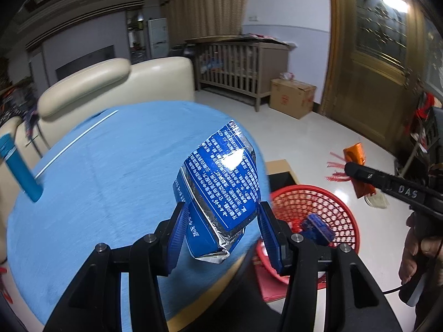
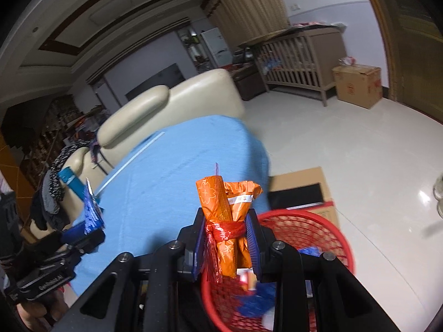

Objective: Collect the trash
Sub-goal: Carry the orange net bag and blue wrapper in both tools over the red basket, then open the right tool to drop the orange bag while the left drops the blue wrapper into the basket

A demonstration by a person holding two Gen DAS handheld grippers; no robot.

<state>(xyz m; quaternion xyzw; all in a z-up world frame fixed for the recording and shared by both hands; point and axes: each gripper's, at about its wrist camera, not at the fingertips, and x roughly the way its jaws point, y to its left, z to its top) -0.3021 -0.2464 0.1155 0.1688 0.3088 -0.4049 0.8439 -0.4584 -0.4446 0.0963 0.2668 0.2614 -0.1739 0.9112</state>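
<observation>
Left wrist view has the left claw (image 1: 221, 232) pinching a blue foil packet (image 1: 221, 191) over the blue bench (image 1: 97, 166), the right claw (image 2: 225, 243) clamped on an orange wrapper bundle (image 2: 227, 210) above the red basket (image 2: 326, 229), so next comes letting go over it.

The left gripper (image 1: 221, 235) points forward and downward, its blue-padded jaws partly closed and clamped on something. The right gripper (image 2: 225, 244) tilts down likewise, jaws pinched tight on its load. A hand (image 1: 419, 260) grips the right gripper's handle.
</observation>
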